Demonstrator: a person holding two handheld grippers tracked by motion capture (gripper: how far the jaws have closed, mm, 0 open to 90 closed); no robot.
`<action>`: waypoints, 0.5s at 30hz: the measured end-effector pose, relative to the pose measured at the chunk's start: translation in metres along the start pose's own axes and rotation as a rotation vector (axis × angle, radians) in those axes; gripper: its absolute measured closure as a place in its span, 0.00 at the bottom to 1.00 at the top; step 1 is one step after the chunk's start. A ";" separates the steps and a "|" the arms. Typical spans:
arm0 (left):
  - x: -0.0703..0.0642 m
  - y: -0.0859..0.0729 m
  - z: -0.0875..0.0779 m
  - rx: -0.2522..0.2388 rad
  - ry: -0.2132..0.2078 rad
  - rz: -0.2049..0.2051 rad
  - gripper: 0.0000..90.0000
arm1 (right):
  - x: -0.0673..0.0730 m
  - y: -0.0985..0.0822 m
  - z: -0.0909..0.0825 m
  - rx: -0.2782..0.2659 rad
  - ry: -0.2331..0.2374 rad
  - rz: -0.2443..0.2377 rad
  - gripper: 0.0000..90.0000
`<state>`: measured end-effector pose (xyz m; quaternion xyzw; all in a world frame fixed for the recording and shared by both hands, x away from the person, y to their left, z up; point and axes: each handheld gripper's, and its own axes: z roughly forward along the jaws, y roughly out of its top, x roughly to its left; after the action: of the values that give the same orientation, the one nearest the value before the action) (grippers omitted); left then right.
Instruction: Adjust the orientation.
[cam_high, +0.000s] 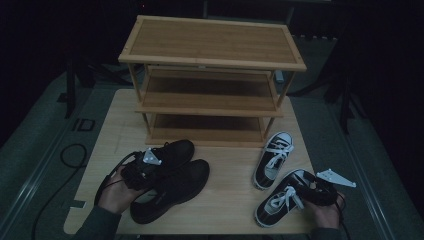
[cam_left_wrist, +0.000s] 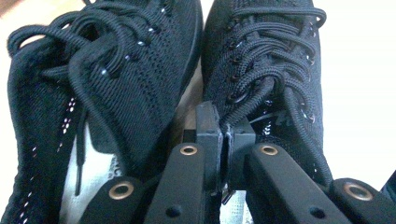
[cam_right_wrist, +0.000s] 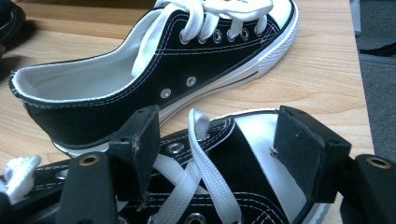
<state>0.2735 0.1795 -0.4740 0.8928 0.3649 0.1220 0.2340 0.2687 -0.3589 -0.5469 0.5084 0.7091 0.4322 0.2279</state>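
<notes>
Two black knit shoes (cam_high: 175, 187) lie side by side at the table's left front, toes pointing right. My left gripper (cam_high: 152, 172) sits over their openings. In the left gripper view its jaws (cam_left_wrist: 226, 135) are pressed together on the lace and tongue edge of the right-hand black shoe (cam_left_wrist: 271, 60); the other black shoe (cam_left_wrist: 116, 70) lies alongside. Two black-and-white sneakers sit at the right front. My right gripper (cam_high: 306, 189) stands open astride the near sneaker (cam_right_wrist: 252, 186), its pads (cam_right_wrist: 140, 140) above the laces and white toe cap. The far sneaker (cam_right_wrist: 154, 79) lies beyond.
A three-tier wooden shoe rack (cam_high: 212, 65) stands at the back of the wooden table (cam_high: 227, 200), its shelves bare. A black cable (cam_high: 70, 155) loops on the grey floor at the left. Dark floor and stands surround the table.
</notes>
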 end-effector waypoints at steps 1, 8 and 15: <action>0.001 -0.002 -0.001 -0.001 -0.001 -0.003 0.97 | 0.000 0.000 0.000 -0.001 0.000 -0.001 0.35; 0.002 -0.006 -0.003 -0.001 -0.001 0.000 0.95 | 0.000 0.000 0.000 -0.001 0.000 -0.001 0.35; 0.001 -0.010 -0.013 -0.036 0.043 0.032 0.64 | 0.000 0.000 0.000 -0.002 0.000 -0.001 0.35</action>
<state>0.2630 0.1909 -0.4684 0.8914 0.3532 0.1514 0.2404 0.2685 -0.3588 -0.5469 0.5078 0.7088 0.4328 0.2288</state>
